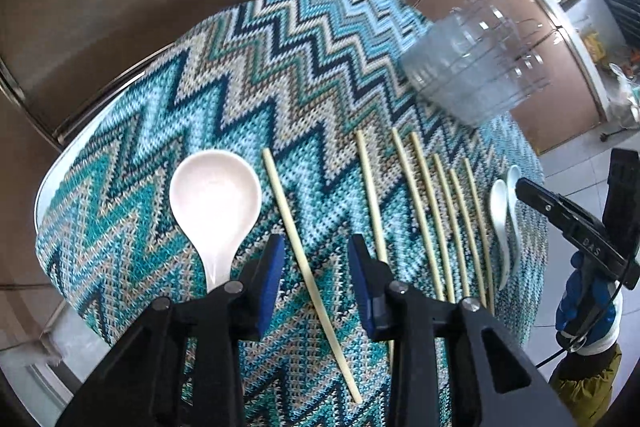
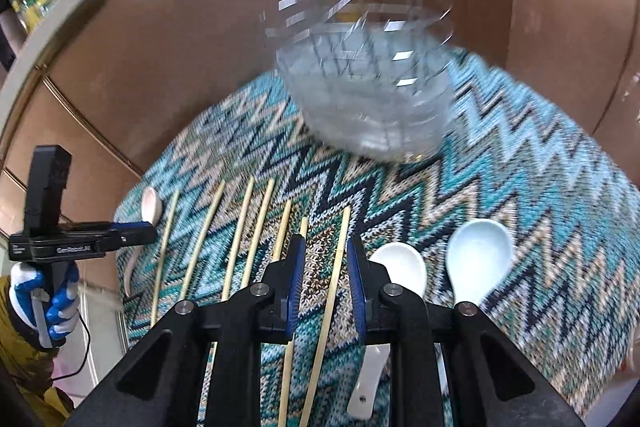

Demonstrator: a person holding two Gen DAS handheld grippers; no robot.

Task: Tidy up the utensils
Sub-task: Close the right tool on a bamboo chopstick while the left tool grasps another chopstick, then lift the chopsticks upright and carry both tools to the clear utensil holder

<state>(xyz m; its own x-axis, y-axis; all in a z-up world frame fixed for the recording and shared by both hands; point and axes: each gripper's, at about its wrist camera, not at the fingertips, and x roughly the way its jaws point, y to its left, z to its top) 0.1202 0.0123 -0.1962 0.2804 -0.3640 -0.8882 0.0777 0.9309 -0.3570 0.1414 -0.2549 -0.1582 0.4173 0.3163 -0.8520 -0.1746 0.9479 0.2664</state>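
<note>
1. The left gripper (image 1: 316, 267) is hovering low over the patterned surface (image 1: 248, 75), jaws parted wide and holding nothing. A single chopstick (image 1: 308, 259) is running between the pads, which suggests it is being lined up for a pinch.
2. A white spoon (image 1: 214, 203) is lying at 9 o'clock of that gripper, bowl up and apart from the chopstick.
3. The right gripper (image 2: 323, 279) is likewise standing open and empty, straddling one chopstick (image 2: 332, 303) of the row of chopsticks (image 2: 240, 247) that is fanning out to its 9 o'clock. The sticks are lying roughly parallel, probably so that each can be taken singly.
4. Two spoons (image 2: 440, 263) are resting side by side at 3 o'clock of the right gripper, bowls up.
5. A clear ribbed container (image 2: 368, 95) is standing at 12 o'clock beyond the utensils, likely their destination; it is blurred.
6. Only the right wrist view is showing the spoon handles passing beneath the gripper and the person's gloved left hand (image 2: 44, 299). Only the left wrist view is showing the first spoon in full and the surface edge nearest it.
</note>
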